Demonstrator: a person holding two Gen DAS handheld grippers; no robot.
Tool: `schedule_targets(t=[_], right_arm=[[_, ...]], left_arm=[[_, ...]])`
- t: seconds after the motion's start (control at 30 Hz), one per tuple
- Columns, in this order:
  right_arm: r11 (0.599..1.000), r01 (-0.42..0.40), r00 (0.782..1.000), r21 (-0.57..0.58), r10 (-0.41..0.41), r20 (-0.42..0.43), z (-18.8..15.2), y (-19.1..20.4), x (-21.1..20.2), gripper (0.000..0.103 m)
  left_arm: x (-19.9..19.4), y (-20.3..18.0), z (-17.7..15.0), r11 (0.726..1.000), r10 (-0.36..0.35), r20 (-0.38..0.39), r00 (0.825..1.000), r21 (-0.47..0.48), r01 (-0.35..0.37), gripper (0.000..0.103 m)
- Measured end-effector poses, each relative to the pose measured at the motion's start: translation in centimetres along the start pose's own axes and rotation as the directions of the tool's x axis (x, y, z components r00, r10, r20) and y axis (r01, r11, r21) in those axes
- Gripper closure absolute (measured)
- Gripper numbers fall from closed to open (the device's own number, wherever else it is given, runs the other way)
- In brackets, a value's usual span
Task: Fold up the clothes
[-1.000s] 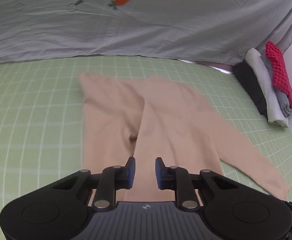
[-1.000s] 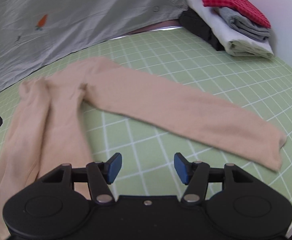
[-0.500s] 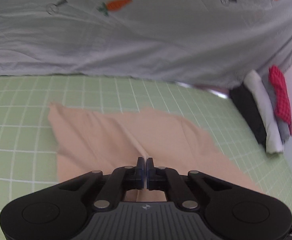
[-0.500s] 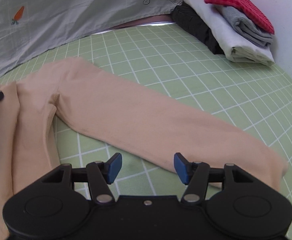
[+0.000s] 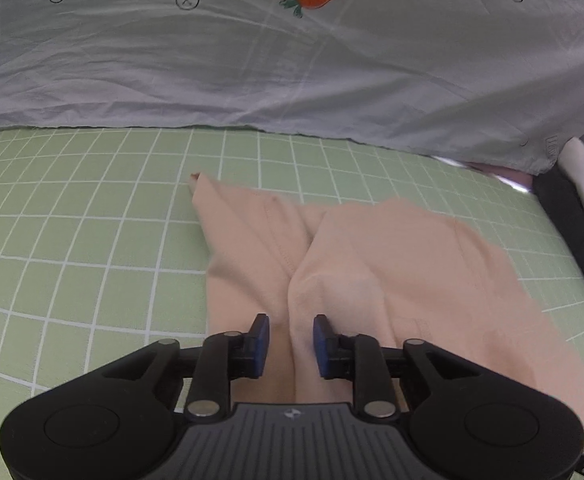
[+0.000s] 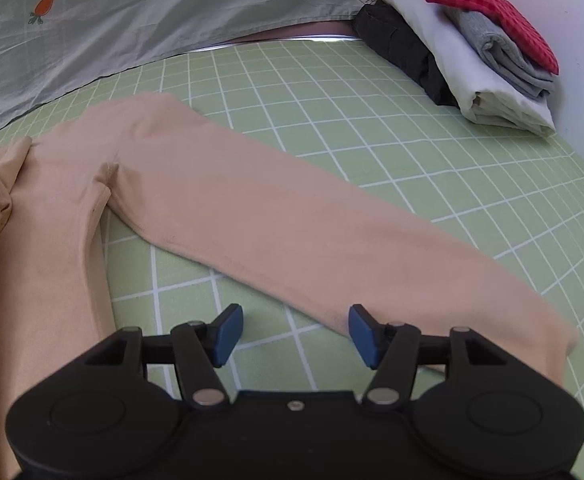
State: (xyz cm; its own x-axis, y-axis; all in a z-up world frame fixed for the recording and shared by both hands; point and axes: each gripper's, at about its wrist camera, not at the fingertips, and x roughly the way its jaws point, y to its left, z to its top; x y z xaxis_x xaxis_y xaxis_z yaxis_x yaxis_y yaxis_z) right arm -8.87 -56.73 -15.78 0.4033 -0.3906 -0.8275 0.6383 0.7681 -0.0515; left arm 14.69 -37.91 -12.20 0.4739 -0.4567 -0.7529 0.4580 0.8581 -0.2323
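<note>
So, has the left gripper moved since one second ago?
Yes. The left gripper has moved in over the beige trousers, toward the grey sheet, which now looks nearer. Its jaws are opening.

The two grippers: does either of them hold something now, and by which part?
Nothing is held. The left gripper is opening over a fold of the beige trousers, pads clear. The right gripper stands open, empty.

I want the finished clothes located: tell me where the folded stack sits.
In the right wrist view the folded stack sits top right, at the green grid mat's far corner, beyond the beige leggings.
</note>
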Motion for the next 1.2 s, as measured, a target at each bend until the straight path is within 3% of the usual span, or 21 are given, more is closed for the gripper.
schedule_targets(t=[0.2,0.4,0.47,0.57,0.63,0.7,0.77,0.83,1.0,1.03,1.07,1.13,1.2], right_arm=[[1.0,-0.017,0.995,0.009,0.016,0.103,1.4,1.1,-1.9,0.046],[0.967,-0.24,0.959,0.084,0.222,0.177,6.5,5.2,-1.3,0.046],[0.895,-0.408,0.911,0.181,0.385,0.148,7.8,6.3,0.3,0.046],[0.665,-0.604,0.772,0.439,0.625,0.116,8.1,7.4,4.0,0.05],[0.52,-0.629,0.694,0.578,0.71,0.116,7.4,8.3,6.4,0.057],[0.473,-0.632,0.665,0.615,0.738,0.116,6.9,9.3,7.4,0.064],[0.473,-0.638,0.656,0.608,0.747,0.106,6.6,10.2,7.7,0.068],[0.486,-0.628,0.663,0.608,0.743,0.091,6.4,10.8,7.9,0.072],[0.463,-0.643,0.652,0.61,0.749,0.119,5.8,11.3,8.1,0.1],[0.462,-0.65,0.651,0.603,0.749,0.127,5.8,11.2,7.9,0.1],[0.464,-0.656,0.65,0.595,0.747,0.135,5.8,11.0,7.8,0.101],[0.461,-0.655,0.662,0.598,0.732,0.161,5.8,10.4,7.6,0.101],[0.465,-0.63,0.69,0.622,0.703,0.173,5.7,9.6,7.7,0.101]], left_arm=[[-0.3,0.2,0.0,0.999,-0.051,-0.015,0.999,-0.009,0.051,0.074],[0.0,0.7,0.1,0.995,-0.093,-0.042,0.995,-0.034,0.092,0.074],[0.1,1.0,0.3,0.993,-0.11,-0.052,0.993,-0.04,0.108,0.074],[0.4,1.5,0.7,0.989,-0.141,-0.064,0.988,-0.052,0.138,0.074],[0.6,1.9,1.0,0.985,-0.162,-0.066,0.985,-0.072,0.157,0.074],[0.8,2.4,1.3,0.979,-0.185,-0.07,0.98,-0.094,0.178,0.074],[1.0,2.8,1.5,0.973,-0.21,-0.069,0.975,-0.115,0.202,0.074],[1.2,3.2,1.7,0.966,-0.232,-0.066,0.971,-0.134,0.221,0.074],[2.0,3.3,2.0,0.948,-0.289,-0.066,0.955,-0.158,0.276,0.077],[2.1,3.2,2.1,0.944,-0.302,-0.067,0.951,-0.159,0.289,0.085],[2.3,3.1,2.1,0.94,-0.315,-0.067,0.947,-0.158,0.302,0.102],[2.4,3.1,2.2,0.942,-0.311,-0.065,0.948,-0.155,0.298,0.102],[2.7,3.2,2.2,0.95,-0.284,-0.071,0.956,-0.158,0.27,0.102]])
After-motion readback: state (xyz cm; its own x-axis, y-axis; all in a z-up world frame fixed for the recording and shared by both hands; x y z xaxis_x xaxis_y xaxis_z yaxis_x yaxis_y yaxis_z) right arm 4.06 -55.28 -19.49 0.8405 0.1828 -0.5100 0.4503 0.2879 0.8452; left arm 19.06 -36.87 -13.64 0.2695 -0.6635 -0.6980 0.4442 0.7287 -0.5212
